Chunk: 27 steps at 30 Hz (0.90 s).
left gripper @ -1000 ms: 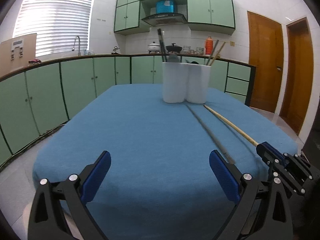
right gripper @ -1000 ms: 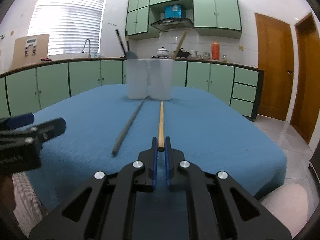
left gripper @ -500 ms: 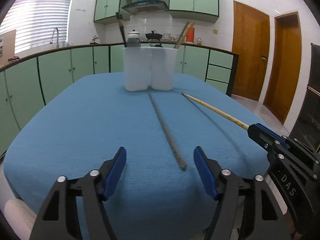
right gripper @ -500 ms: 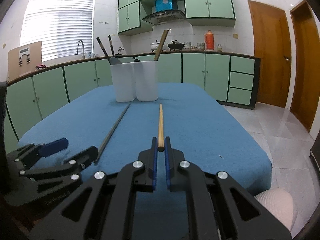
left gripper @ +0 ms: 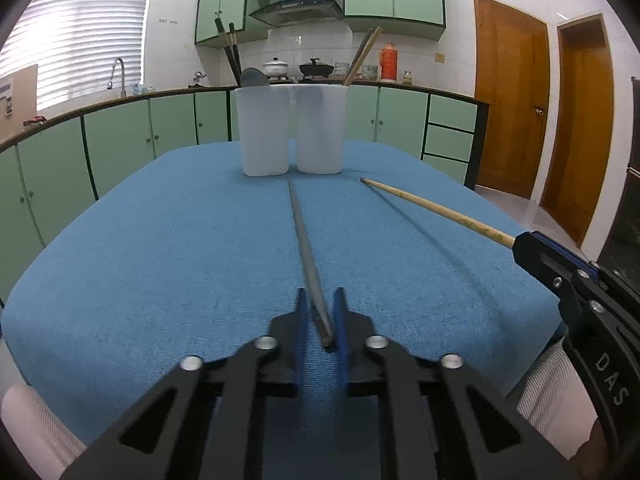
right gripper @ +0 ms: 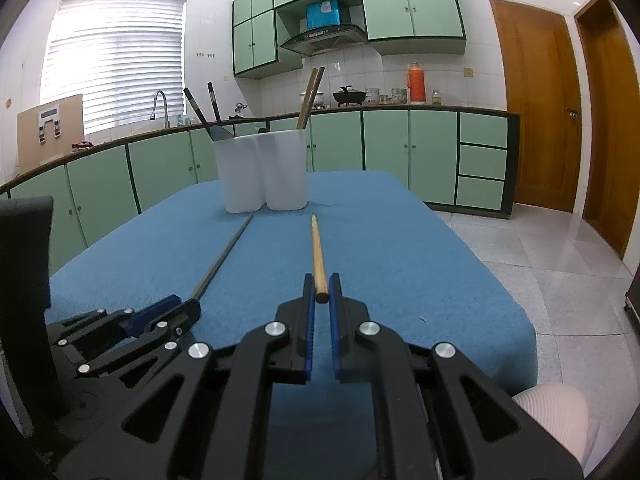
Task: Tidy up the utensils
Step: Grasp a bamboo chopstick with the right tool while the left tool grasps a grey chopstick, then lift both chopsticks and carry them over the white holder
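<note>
Left tongs pinch grey chopstick; right tongs pinch wooden chopstick.

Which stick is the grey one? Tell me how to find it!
Look at the blue table with two white cups at its far end. A long stick lies flat from the cups toward the left gripper, whose fingers close around its near end. That grey chopstick is dark and dull, unlike the pale wooden chopstick beside it.
</note>
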Motion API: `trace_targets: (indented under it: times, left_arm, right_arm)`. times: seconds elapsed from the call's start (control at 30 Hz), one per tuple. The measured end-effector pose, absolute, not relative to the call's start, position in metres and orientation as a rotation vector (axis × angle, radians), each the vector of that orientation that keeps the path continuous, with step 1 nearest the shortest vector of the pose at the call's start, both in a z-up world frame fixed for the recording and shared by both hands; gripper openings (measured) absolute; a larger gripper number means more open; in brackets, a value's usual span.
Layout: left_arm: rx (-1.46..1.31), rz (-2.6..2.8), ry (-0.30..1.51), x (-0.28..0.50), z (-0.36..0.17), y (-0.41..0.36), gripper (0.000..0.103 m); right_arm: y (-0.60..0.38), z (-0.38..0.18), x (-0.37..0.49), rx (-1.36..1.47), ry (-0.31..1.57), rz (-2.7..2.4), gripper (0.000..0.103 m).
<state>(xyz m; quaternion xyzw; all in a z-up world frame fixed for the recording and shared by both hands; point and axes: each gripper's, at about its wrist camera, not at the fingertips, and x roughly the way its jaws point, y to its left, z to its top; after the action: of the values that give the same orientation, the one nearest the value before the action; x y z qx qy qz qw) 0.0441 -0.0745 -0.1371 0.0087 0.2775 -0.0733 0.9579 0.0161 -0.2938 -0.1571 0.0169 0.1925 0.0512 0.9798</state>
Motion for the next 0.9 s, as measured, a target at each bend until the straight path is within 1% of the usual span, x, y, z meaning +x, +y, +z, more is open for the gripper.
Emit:
trace_targets:
  times: [0.13, 0.4, 0.57, 0.9]
  left_arm:
    - [0.018, -0.143, 0.566, 0.045, -0.135, -0.074, 0.007]
    - [0.008, -0.152, 0.510, 0.039, -0.113, -0.065, 0.007]
    - [-0.009, -0.147, 0.462, 0.037, -0.095, -0.052, 0.007]
    - [-0.015, -0.146, 0.340, 0.035, -0.042, -0.032, 0.007]
  right_arm:
    - [-0.295, -0.155, 0.014, 0.024, 0.375, 0.094, 0.006]
    - [-0.300, -0.139, 0.007, 0.028, 0.336, 0.111, 0.006]
    - [-0.311, -0.119, 0.007, 0.043, 0.307, 0.119, 0.006]
    - [-0.320, -0.071, 0.012, 0.035, 0.233, 0.150, 0.006]
